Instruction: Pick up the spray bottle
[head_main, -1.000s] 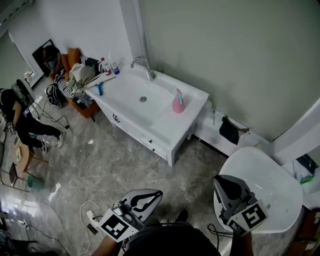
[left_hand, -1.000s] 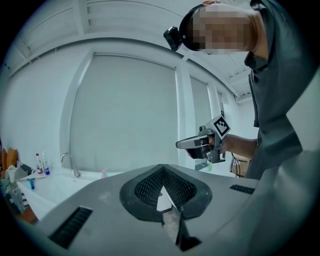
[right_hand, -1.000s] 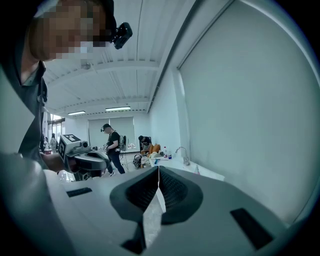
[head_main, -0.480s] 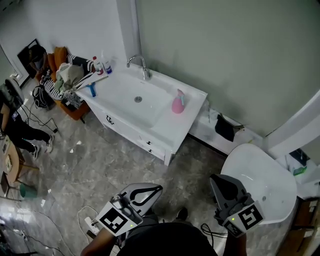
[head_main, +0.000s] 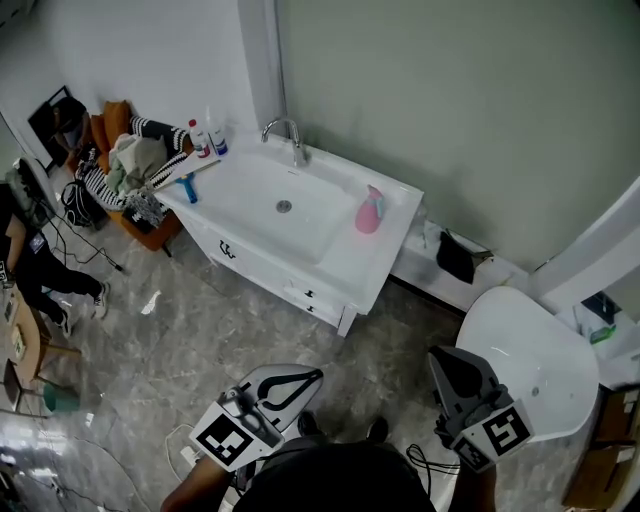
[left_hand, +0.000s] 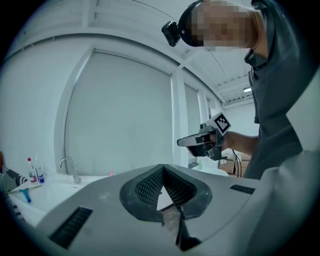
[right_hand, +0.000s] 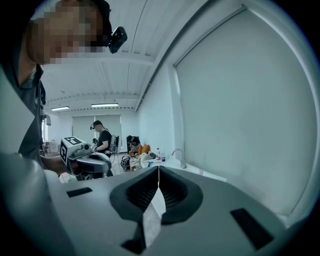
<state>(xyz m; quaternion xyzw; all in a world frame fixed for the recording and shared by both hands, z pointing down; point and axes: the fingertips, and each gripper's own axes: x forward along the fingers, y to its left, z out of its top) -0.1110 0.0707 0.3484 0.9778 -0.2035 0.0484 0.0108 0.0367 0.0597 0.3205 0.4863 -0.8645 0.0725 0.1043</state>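
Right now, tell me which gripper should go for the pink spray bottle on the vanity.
Right, narrowly. The pink spray bottle stands at the right end of the white vanity, a little nearer the right gripper than the left gripper. Both are far off, jaws shut; either must open first.

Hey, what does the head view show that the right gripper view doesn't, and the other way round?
Only the head view: the pink spray bottle standing on the white vanity's right ledge, and the grey tiled floor. Only the right gripper view: the ceiling lights and the camera on the wearer's head. Both: the vanity, its faucet, the pile of clothes beside it, and the left gripper.
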